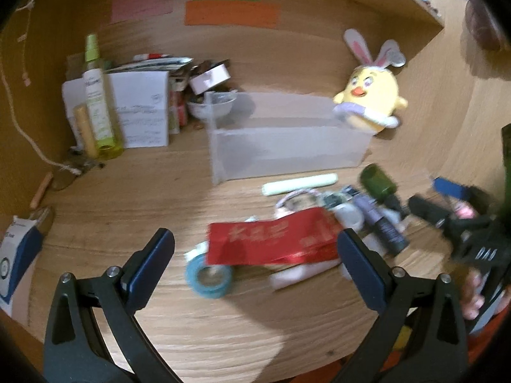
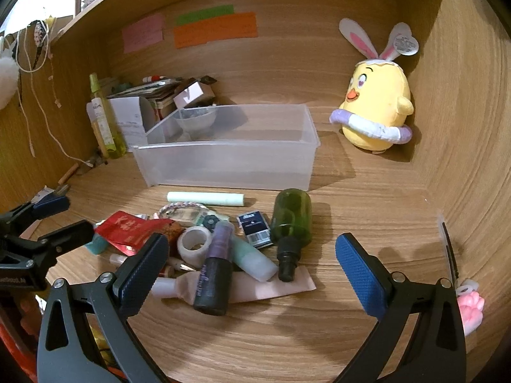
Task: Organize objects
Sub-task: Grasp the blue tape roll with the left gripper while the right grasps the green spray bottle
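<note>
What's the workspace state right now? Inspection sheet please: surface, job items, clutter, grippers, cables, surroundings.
Surface: wooden desk inside a wooden alcove.
Job's things: clear plastic bin, nothing seen inside; pile in front holds green spray bottle lying down, purple spray bottle, pale green tube, white tape roll, red packet, blue tape roll.
Clutter: yellow-green spray bottle, papers and boxes at back left, small bowl behind the bin.
Grippers: left gripper open, empty; right gripper open, empty.
Cables: white cord hanging at left wall.
Surroundings: yellow plush chick, sticky notes on back wall.
</note>
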The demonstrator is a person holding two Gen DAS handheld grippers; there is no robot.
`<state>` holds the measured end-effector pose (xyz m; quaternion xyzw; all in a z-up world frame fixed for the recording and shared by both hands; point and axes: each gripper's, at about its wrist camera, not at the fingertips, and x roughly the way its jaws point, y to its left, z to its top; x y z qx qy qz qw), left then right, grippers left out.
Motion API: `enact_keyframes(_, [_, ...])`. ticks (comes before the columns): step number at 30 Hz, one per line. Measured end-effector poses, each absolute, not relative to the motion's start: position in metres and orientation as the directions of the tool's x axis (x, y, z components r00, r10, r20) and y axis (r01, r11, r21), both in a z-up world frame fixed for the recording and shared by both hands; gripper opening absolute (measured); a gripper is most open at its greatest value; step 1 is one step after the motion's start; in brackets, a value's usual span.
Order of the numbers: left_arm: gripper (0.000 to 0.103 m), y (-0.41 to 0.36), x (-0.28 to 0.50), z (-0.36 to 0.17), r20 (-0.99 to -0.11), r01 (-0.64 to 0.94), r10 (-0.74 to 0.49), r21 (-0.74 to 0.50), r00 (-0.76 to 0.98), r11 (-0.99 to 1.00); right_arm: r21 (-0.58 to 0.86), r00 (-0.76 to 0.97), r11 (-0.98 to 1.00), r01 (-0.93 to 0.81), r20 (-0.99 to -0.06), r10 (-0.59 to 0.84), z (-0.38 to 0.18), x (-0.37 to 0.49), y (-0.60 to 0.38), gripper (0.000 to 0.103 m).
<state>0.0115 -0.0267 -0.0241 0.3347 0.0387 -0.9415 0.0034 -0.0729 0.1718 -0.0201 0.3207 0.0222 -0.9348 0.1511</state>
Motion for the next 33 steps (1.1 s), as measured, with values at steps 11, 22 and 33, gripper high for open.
enact_keyframes(11, [0.079, -0.058, 0.015, -0.06, -0.722, 0.082, -0.008, -0.068, -0.692, -0.994, 0.117, -0.717, -0.968, 0.224, -0.653, -0.245, -0.033, -0.102, 0.201, 0.094])
enact_keyframes(22, [0.042, -0.062, 0.001, -0.07, -0.732, 0.092, 0.011, -0.1, -0.681, -0.991, 0.164, -0.609, -0.957, 0.239, -0.743, -0.279, -0.052, -0.154, 0.201, 0.066])
enact_keyframes(33, [0.039, -0.065, 0.008, -0.058, -0.708, 0.089, -0.01, -0.075, -0.706, -0.993, 0.149, -0.622, -0.959, 0.243, -0.734, -0.272, -0.055, -0.151, 0.2, 0.039])
